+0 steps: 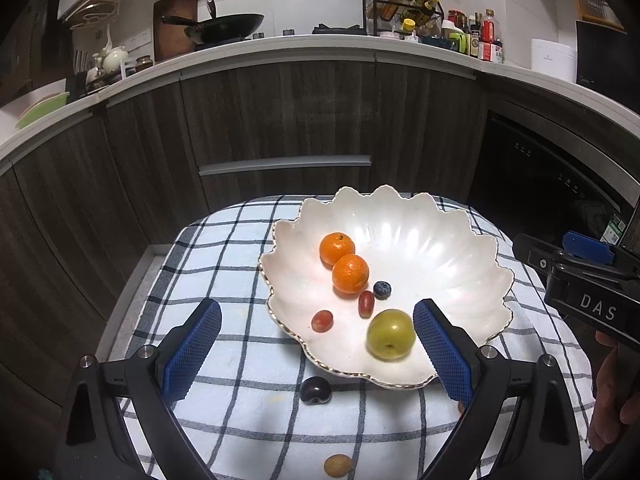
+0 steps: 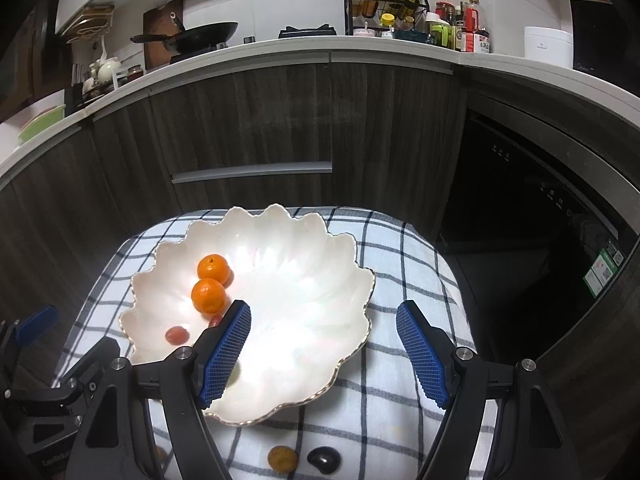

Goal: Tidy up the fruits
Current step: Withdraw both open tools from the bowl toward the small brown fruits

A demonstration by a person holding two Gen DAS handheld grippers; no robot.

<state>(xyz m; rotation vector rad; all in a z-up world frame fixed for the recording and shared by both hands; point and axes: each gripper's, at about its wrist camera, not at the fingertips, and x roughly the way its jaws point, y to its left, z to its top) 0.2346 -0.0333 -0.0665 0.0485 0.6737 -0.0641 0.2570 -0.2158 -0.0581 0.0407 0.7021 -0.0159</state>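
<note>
A white scalloped bowl sits on a checked cloth. It holds two oranges, a blueberry, two red grapes and a green round fruit. My left gripper hangs open over the bowl's near rim, and the green fruit lies just inside its right finger. My right gripper is open over the bowl's right half with nothing between its pads. A dark fruit and a brownish one lie on the cloth.
The checked cloth covers a small table in front of dark wooden cabinets. A dark appliance door stands at the right. The right gripper's body shows at the left view's edge with a hand below it.
</note>
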